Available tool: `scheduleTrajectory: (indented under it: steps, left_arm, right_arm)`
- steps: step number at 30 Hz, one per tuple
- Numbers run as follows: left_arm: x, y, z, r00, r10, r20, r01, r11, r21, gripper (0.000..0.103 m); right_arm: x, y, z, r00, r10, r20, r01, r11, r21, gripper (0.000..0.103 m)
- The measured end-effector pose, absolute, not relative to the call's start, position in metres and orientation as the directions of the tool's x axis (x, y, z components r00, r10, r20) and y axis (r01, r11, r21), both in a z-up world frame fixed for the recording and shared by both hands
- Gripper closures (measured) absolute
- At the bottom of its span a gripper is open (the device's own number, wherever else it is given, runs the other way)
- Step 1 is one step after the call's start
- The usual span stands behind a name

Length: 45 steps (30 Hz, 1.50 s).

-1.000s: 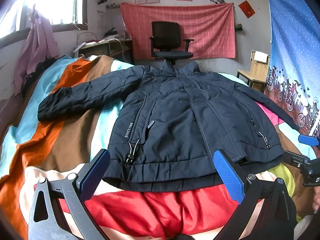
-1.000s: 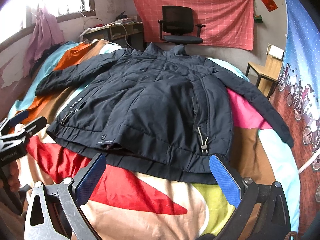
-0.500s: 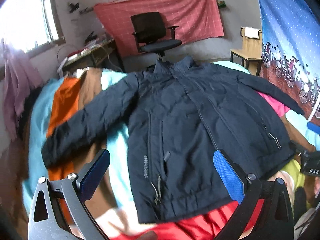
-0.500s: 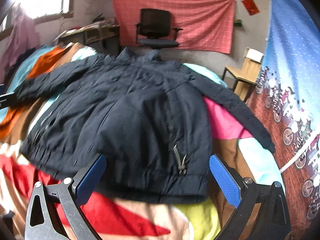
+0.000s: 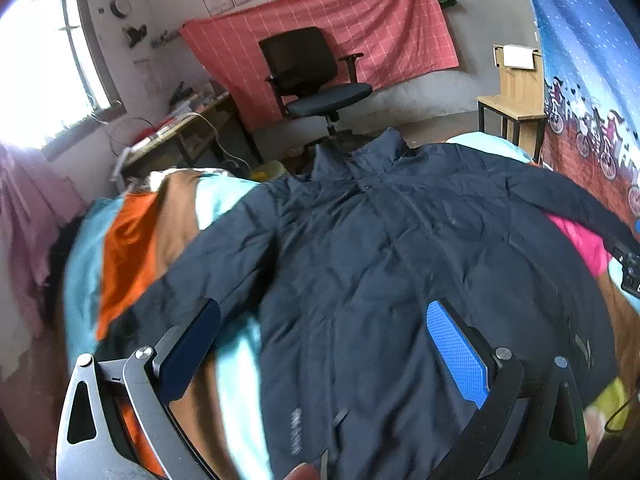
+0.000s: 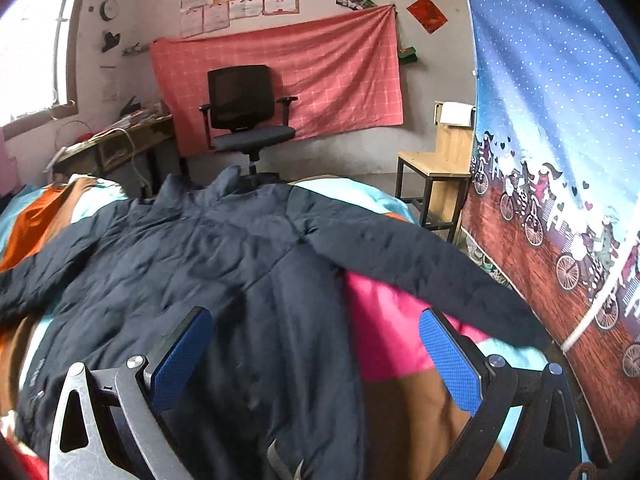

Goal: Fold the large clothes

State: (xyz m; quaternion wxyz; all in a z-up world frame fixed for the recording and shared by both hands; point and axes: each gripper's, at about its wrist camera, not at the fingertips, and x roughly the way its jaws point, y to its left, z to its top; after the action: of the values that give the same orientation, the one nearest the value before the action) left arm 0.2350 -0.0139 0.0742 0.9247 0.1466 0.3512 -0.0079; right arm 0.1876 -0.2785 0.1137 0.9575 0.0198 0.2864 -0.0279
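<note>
Our dark jacket [image 5: 400, 264] lies spread flat, front up, across the bed [image 5: 132, 232], collar toward its far edge. Both the left claw [image 5: 324, 344] and the right claw [image 6: 316, 356] hang wide and empty above it. We judge each sleeve should be pinched near its cuff and drawn inward across the chest.

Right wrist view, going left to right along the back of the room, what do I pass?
Window → cluttered desk → black office chair in front of the red checked cloth → wooden chair → blue bicycle-print curtain.
</note>
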Motion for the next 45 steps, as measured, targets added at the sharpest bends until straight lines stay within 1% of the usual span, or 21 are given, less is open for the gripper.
scheduleTrajectory:
  steps: [4,6,9,12,14,17,19,22,25,28,31,34,37,39,41,45]
  left_arm:
    - [0.279,-0.023,0.06,0.743,0.059,-0.666,0.119,0.968,0.219,0.002]
    - [0.297,-0.028,0.055,0.745,0.03,-0.667,0.129,0.974,0.188,0.002]
    - [0.324,-0.038,0.046,0.747,-0.002,-0.665,0.146,0.976,0.161,0.002]
    - [0.347,-0.057,0.034,0.739,-0.02,-0.674,0.165,0.975,0.152,0.002]
    - [0.363,-0.072,0.026,0.726,-0.038,-0.687,0.19,0.971,0.147,0.002]
    - [0.384,-0.1,0.015,0.717,-0.057,-0.694,0.212,0.967,0.14,0.002]
    - [0.399,-0.123,0.006,0.706,-0.081,-0.703,0.226,0.968,0.114,0.002]
    - [0.42,-0.154,-0.005,0.685,-0.099,-0.721,0.234,0.968,0.09,0.002]
    - [0.435,-0.178,-0.015,0.676,-0.115,-0.728,0.24,0.968,0.07,0.002]
    - [0.448,-0.198,-0.028,0.67,-0.098,-0.736,0.241,0.966,0.09,0.002]
    - [0.466,-0.21,-0.046,0.645,-0.077,-0.76,0.219,0.972,0.087,0.002]
    - [0.487,-0.219,-0.065,0.575,-0.11,-0.811,0.234,0.972,0.033,0.002]
    - [0.508,-0.224,-0.082,0.507,-0.116,-0.854,0.223,0.975,0.001,0.002]
    - [0.515,-0.224,-0.087,0.508,-0.119,-0.853,0.209,0.978,-0.012,0.002]
    - [0.518,-0.226,-0.092,0.514,-0.109,-0.851,0.205,0.979,-0.002,0.002]
    - [0.519,-0.237,-0.109,0.53,-0.047,-0.847,0.217,0.973,0.081,0.001]
  right_arm:
    - [0.223,-0.297,0.115,0.821,-0.078,-0.565,0.071,0.997,-0.033,0.0]
    - [0.236,-0.303,0.12,0.805,-0.07,-0.589,0.052,0.997,-0.048,0.0]
    - [0.258,-0.319,0.128,0.759,-0.05,-0.65,0.026,0.999,-0.047,0.0]
    - [0.275,-0.339,0.121,0.698,-0.028,-0.716,0.024,1.0,-0.016,0.0]
    - [0.277,-0.353,0.111,0.672,-0.025,-0.74,0.047,0.999,0.01,0.0]
    - [0.269,-0.378,0.087,0.649,0.041,-0.76,0.072,0.991,0.114,0.0]
    - [0.249,-0.395,0.069,0.691,0.065,-0.72,0.119,0.972,0.202,0.0]
    - [0.225,-0.415,0.046,0.725,0.036,-0.688,0.188,0.95,0.248,0.0]
    - [0.216,-0.437,0.032,0.718,0.029,-0.696,0.235,0.931,0.281,0.0]
    - [0.212,-0.467,0.021,0.716,0.072,-0.694,0.294,0.871,0.393,0.0]
    - [0.218,-0.5,0.0,0.693,0.148,-0.706,0.386,0.751,0.536,0.0]
    - [0.222,-0.524,-0.021,0.673,0.185,-0.716,0.484,0.621,0.616,0.0]
    - [0.228,-0.53,-0.017,0.687,0.147,-0.711,0.495,0.622,0.607,0.0]
    - [0.234,-0.534,-0.013,0.702,0.133,-0.7,0.493,0.619,0.612,0.0]
    - [0.238,-0.543,-0.016,0.706,0.139,-0.695,0.518,0.568,0.639,0.0]
    - [0.232,-0.569,-0.025,0.759,0.141,-0.635,0.562,0.352,0.749,0.0]
